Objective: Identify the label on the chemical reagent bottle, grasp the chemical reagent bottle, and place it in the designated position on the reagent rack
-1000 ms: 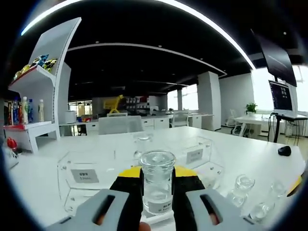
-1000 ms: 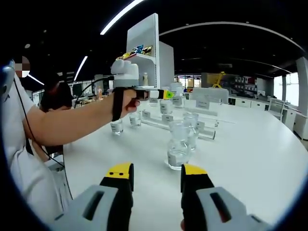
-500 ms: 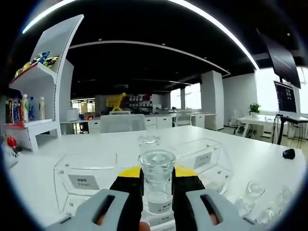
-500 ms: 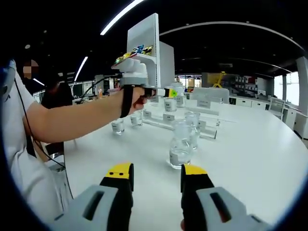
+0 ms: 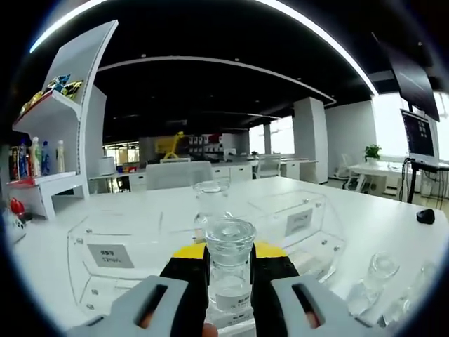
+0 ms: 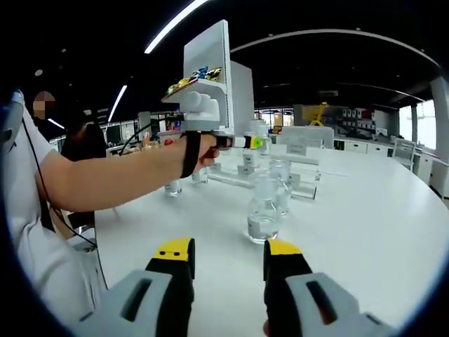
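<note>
White surface (image 5: 365, 225), open office, shelf unit upper left. Left claw (image 5: 229, 270) clamped on reagent bottle (image 5: 229, 270), lower centre, above clear rack (image 5: 112, 242); rack nearer than before. Right claw (image 6: 229, 261) apart, empty; bottles (image 6: 264, 210) mid-frame.

A white shelf unit (image 5: 66, 105) stands at the far left edge of the white table (image 5: 365, 225), with coloured drink bottles (image 5: 34, 160) lined up on its lower shelf and bright packets (image 5: 56, 88) on the one above. Out by the table's right edge lies a small black object (image 5: 425, 216), perhaps a mouse. Beyond, a monitor (image 5: 419, 137) sits on another desk with a potted plant (image 5: 372, 150) near it. A yellow shape (image 5: 170, 144) shows deep in the office.
</note>
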A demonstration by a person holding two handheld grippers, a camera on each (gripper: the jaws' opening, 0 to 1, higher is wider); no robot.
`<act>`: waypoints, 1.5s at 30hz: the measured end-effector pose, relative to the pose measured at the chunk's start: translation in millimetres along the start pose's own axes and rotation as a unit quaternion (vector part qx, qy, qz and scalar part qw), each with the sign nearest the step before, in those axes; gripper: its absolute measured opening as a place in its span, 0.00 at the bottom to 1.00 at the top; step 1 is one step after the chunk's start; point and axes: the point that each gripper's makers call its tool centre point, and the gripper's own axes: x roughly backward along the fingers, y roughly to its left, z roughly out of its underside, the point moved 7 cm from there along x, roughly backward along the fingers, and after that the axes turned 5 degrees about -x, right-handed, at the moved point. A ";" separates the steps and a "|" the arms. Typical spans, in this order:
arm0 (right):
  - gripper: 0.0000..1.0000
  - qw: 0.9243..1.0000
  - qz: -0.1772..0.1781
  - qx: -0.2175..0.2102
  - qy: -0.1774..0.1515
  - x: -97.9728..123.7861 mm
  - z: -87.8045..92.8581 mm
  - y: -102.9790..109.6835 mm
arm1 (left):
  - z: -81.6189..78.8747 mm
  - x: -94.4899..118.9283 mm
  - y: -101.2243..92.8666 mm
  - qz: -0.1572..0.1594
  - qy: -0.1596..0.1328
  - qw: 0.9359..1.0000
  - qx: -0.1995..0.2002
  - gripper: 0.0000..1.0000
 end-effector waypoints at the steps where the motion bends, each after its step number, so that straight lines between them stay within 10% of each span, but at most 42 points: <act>1: 0.37 1.000 -0.003 0.000 -0.001 -0.4 0.0 0.8 | 1.5 -0.5 0.5 -0.001 0.002 1.000 0.000 0.22; 45: 0.37 1.000 -0.006 -0.007 0.001 -3.5 5.1 0.9 | 29.6 5.5 -2.0 -0.023 0.023 0.999 0.023 0.25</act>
